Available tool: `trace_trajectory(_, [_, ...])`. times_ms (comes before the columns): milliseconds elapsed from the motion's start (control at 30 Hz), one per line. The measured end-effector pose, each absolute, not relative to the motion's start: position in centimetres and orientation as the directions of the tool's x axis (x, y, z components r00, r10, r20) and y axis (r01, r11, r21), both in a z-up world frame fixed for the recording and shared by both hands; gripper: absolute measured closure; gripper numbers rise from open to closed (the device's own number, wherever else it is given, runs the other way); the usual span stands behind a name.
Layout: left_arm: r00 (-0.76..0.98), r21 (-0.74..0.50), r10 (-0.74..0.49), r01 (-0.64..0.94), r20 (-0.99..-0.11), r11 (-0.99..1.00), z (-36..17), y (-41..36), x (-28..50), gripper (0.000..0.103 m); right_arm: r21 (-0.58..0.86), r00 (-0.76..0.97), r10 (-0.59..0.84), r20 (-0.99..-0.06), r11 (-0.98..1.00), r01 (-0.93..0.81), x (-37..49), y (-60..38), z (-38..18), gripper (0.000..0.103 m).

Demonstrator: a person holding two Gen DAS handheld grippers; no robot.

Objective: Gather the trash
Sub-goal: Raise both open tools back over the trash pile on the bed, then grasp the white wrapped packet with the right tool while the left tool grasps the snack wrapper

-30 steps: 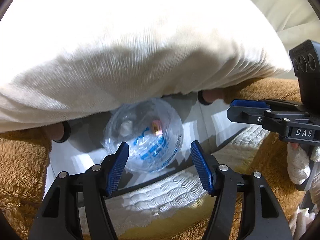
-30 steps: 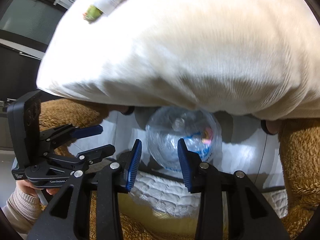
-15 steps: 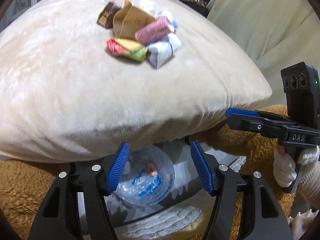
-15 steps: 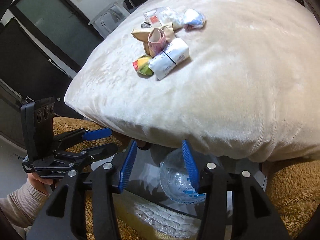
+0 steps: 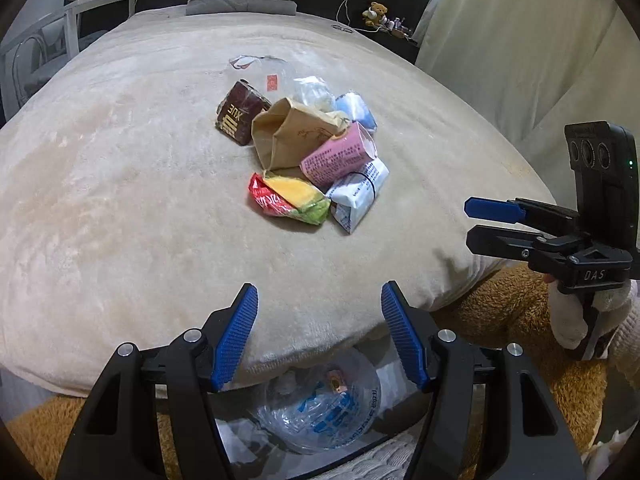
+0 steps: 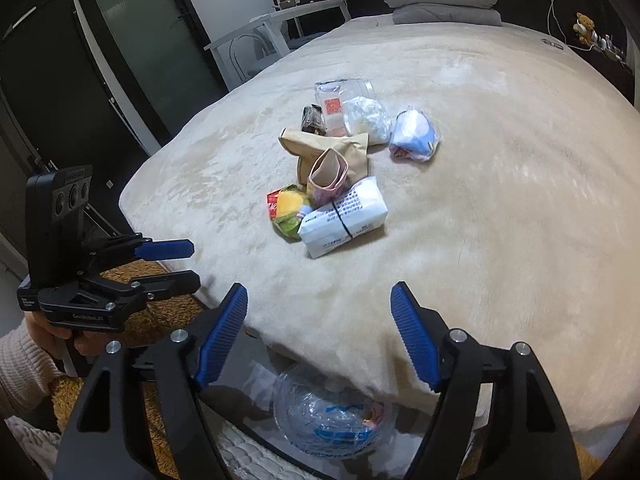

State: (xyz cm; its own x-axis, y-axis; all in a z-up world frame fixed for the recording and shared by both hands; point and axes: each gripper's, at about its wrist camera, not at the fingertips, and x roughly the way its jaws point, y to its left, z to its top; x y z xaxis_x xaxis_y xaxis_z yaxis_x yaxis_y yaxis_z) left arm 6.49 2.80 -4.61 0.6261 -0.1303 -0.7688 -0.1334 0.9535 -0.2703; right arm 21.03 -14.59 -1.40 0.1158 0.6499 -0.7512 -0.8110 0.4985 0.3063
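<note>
The soft bed cover lay bare all around the trash pile, with open room on every side.

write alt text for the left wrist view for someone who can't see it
A pile of crumpled snack wrappers and packets lies on a cream plush bed cover. The open, empty blue-padded left gripper frames the near edge above a clear plastic bag, with the right gripper at right.

Plush matt cream blanket, creased brown paper bag, glossy crinkled clear plastic bag
</note>
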Motion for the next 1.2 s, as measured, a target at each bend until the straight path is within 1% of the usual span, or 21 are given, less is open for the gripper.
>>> trace_trajectory(33, [0.628,-0.268,-0.127,-0.135,-0.768,0.954,-4.6,3.1,6.6,0.04,0.296,0.117,0.644,-0.756,0.497,-0.816,21.4,-14.1,-1.7,0.024])
trace_trajectory(67, [0.63,-0.267,-0.126,-0.134,-0.767,0.954,-4.5,3.4,6.8,0.04,0.293,0.114,0.64,-0.76,0.493,-0.819,21.9,-13.7,-1.9,0.016])
trace_trajectory(267, [0.637,-0.258,-0.115,-0.137,-0.762,0.956,-3.8,4.9,8.1,0.04,0.232,0.122,0.613,-0.781,0.466,-0.854,23.2,-10.8,-3.1,0.016])
trace_trajectory(333, [0.64,-0.253,-0.109,-0.138,-0.761,0.957,-3.7,5.4,8.5,0.04,0.212,0.122,0.602,-0.789,0.452,-0.867,23.4,-9.9,-3.6,0.003])
trace_trajectory(367, [0.641,-0.253,-0.107,-0.14,-0.76,0.957,-3.6,5.6,8.7,0.04,0.208,0.115,0.602,-0.79,0.44,-0.873,23.5,-9.3,-3.8,0.005])
trace_trajectory(533, [0.645,-0.255,-0.101,-0.149,-0.757,0.956,-3.5,6.7,9.3,0.04,0.152,0.135,0.576,-0.806,0.423,-0.893,24.1,-7.2,-4.9,0.005])
trace_trajectory(767, [0.642,-0.26,-0.105,-0.152,-0.76,0.953,-3.9,7.3,9.5,0.04,0.126,0.129,0.56,-0.818,0.394,-0.91,25.2,-5.1,-5.8,0.005])
trace_trajectory(833, [0.639,-0.261,-0.104,-0.156,-0.762,0.953,-4.1,7.5,9.5,0.04,0.123,0.124,0.556,-0.822,0.386,-0.914,25.3,-4.8,-6.0,0.009])
trace_trajectory(900, [0.635,-0.264,-0.106,-0.159,-0.765,0.951,-4.3,7.6,9.7,0.04,0.108,0.123,0.536,-0.835,0.379,-0.919,25.3,-4.5,-6.3,0.022])
trace_trajectory(967, [0.633,-0.264,-0.104,-0.163,-0.767,0.951,-4.4,7.8,9.8,0.04,0.104,0.114,0.523,-0.845,0.369,-0.923,25.2,-4.4,-6.5,0.028])
trace_trajectory(1167, [0.615,-0.257,-0.111,-0.154,-0.781,0.954,-4.9,7.4,10.6,0.039,0.105,0.13,0.532,-0.837,0.389,-0.915,25.1,-5.4,-6.1,0.029])
trace_trajectory(1200, [0.611,-0.25,-0.106,-0.156,-0.785,0.956,-5.1,7.3,10.8,0.031,0.112,0.128,0.533,-0.837,0.396,-0.912,25.2,-5.7,-5.9,0.029])
